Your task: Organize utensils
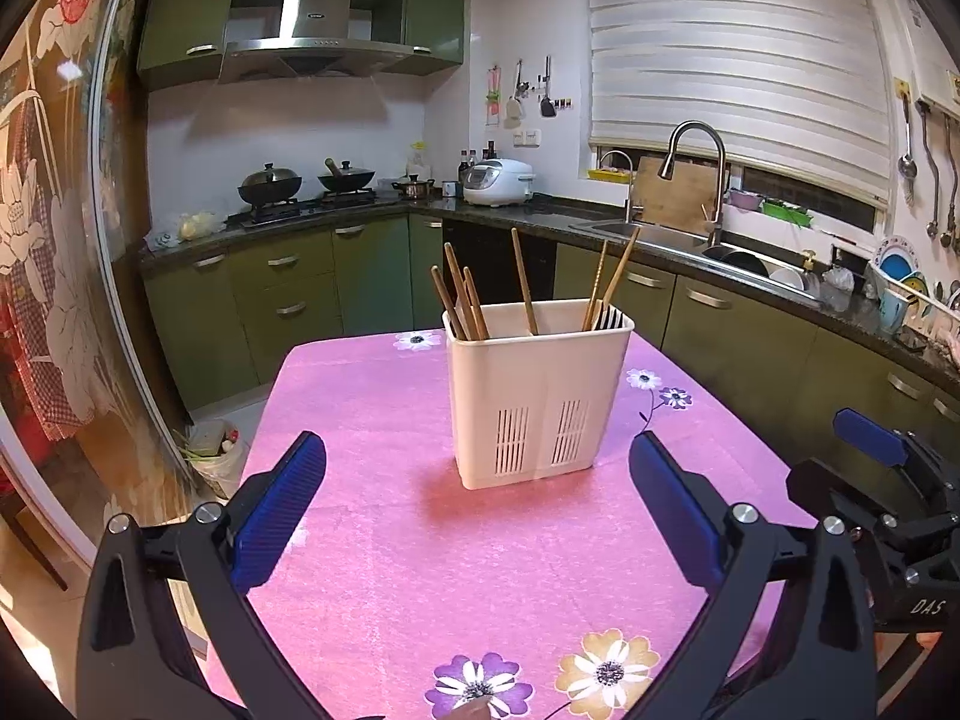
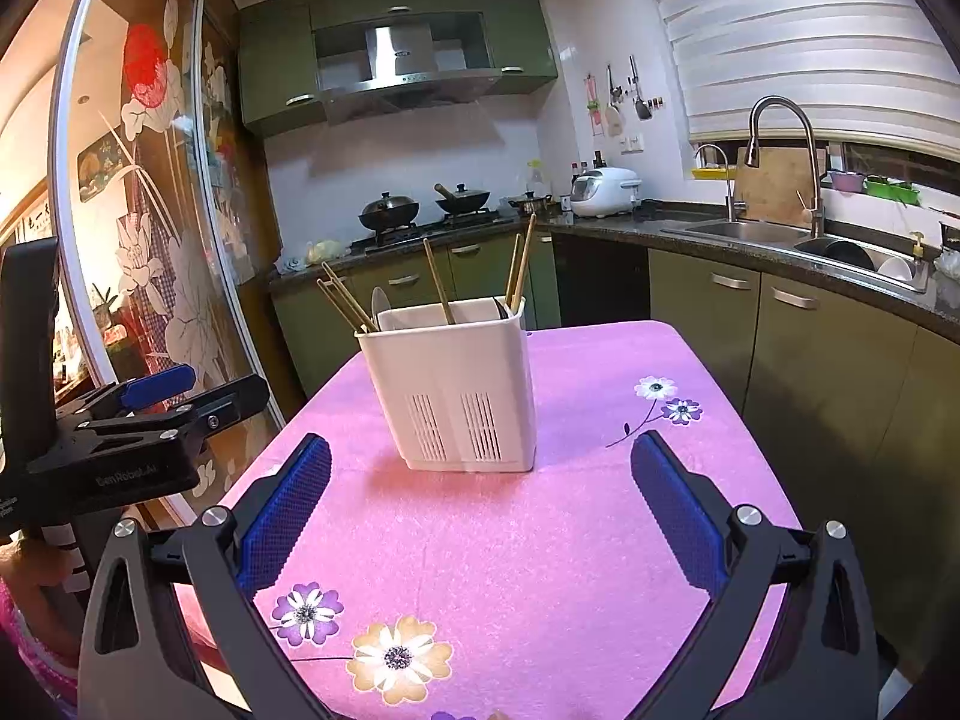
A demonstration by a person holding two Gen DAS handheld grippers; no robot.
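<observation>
A white plastic utensil holder with slotted vents (image 1: 536, 396) stands upright near the middle of the desk with its pink flowered cloth (image 1: 372, 420), wooden chopsticks (image 1: 462, 300) poking from its compartments. The left gripper (image 1: 477, 516) and right gripper (image 2: 480, 516) both hover short of it, jaws spread wide and empty. Only the right wrist view shows a pale spoon (image 2: 380, 302) among the chopsticks; the holder's inside stays hidden.

Counter cloth (image 1: 372, 408) pink, printed with purple, white and tan flowers. Utensil holder (image 1: 537, 402) cream-white with slotted vents; chopsticks (image 1: 523, 282) in it brown wood. Both grippers black with ribbed blue pads (image 1: 282, 504); cabinets (image 1: 282, 294) olive green.
</observation>
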